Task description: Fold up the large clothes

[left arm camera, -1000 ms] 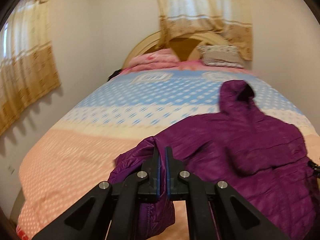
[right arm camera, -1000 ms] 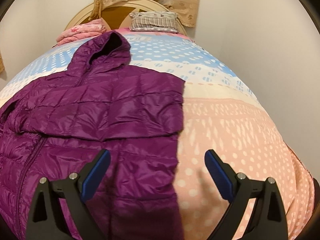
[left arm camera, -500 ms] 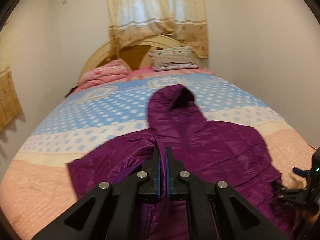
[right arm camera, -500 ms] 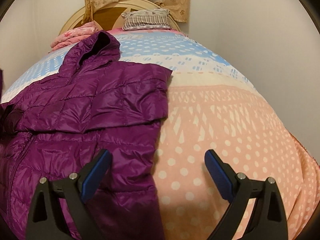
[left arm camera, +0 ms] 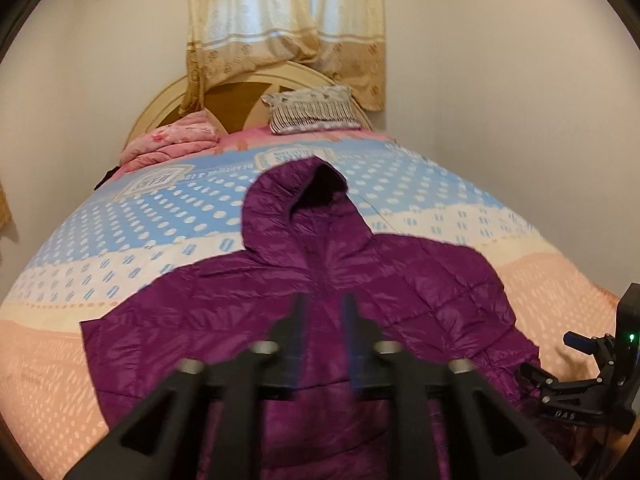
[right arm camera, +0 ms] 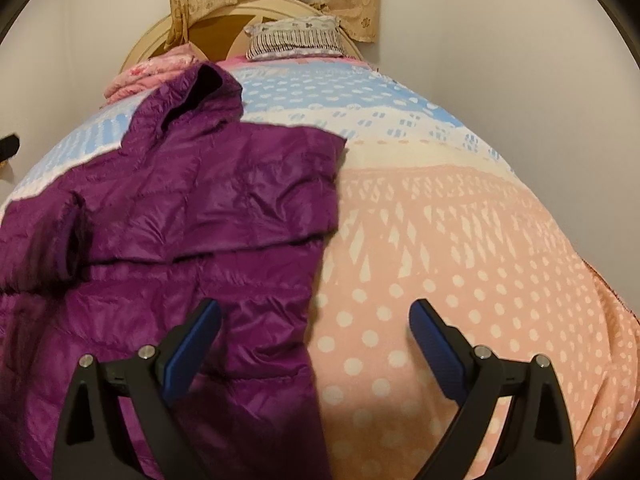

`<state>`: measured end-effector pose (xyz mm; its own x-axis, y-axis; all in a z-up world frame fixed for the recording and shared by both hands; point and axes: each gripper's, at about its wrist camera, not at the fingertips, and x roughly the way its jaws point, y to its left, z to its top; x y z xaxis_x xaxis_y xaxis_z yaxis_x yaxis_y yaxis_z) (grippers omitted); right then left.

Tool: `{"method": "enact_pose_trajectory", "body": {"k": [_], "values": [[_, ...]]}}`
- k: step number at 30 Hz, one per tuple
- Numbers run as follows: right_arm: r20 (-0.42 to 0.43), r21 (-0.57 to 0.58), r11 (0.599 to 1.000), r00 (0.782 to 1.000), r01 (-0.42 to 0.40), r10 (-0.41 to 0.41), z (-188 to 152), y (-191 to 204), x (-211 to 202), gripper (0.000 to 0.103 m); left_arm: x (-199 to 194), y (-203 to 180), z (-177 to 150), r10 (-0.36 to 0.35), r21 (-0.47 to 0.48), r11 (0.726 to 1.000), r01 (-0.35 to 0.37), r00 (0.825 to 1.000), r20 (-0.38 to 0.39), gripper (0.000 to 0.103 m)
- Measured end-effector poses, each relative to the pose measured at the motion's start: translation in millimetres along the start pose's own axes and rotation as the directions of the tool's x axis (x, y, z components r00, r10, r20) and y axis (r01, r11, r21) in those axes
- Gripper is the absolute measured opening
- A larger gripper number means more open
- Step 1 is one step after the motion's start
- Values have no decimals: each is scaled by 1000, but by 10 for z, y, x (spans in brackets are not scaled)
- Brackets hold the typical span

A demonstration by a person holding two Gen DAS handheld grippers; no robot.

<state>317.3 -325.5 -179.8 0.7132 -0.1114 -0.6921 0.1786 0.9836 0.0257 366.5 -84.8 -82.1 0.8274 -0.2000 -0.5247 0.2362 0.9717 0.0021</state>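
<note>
Two sets of tongs, both empty, over one purple hooded puffer jacket (left arm camera: 360, 288) spread on the bed (right arm camera: 460, 240), hood (left arm camera: 304, 196) toward the headboard (left arm camera: 240, 92) end, body running down to the foot edge nearest the cameras. The left tongs (left arm camera: 322, 308) have just been opening: jaws now apart with a gap, motion-blurred, nothing between them, only jacket fabric below near the zip line. The right tongs (right arm camera: 314, 316) stand wide apart, straddling the jacket's right side edge, one blue pad over purple fabric and one over the peach dotted bedspread; not touching cloth as far as visible. One sleeve (right arm camera: 224, 200) lies folded across the chest, its cuff (right arm camera: 68, 240) ending near the jacket's left side. Risks, as judgement: the shell looks slick and puffy, so a released fold may spring back or slide open once let go. A pinch by the right tongs at that edge could catch the bedspread too and drag it up with the jacket. A shallow grab may take only the top layer, pulling the folded sleeve off and undoing the fold. The lower hem sits close to the foot edge, so a tug toward the cameras could pull it off the bed. The striped pillow (left arm camera: 312, 112) and pink folded quilt (left arm camera: 176, 144) sit well clear at the head end.
</note>
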Motion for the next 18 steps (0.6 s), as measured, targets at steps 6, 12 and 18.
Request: {"method": "enact_pose_trajectory", "body": {"k": [6,12,18], "values": [[33,-36,991,991,-131,132,289,364,-241,103,-333,469,-19,91,-27,996,-90,994,68,83],[-21,-135,947,957,-291,290,441,1013,-191,102,-382,1130,-278,163,-94,982,-162,987,1,83],[-155,-122,902,906,-414,394,393,1468,251,101,-332,1772,-672,217,-196,952,-236,969,-116,83]]}}
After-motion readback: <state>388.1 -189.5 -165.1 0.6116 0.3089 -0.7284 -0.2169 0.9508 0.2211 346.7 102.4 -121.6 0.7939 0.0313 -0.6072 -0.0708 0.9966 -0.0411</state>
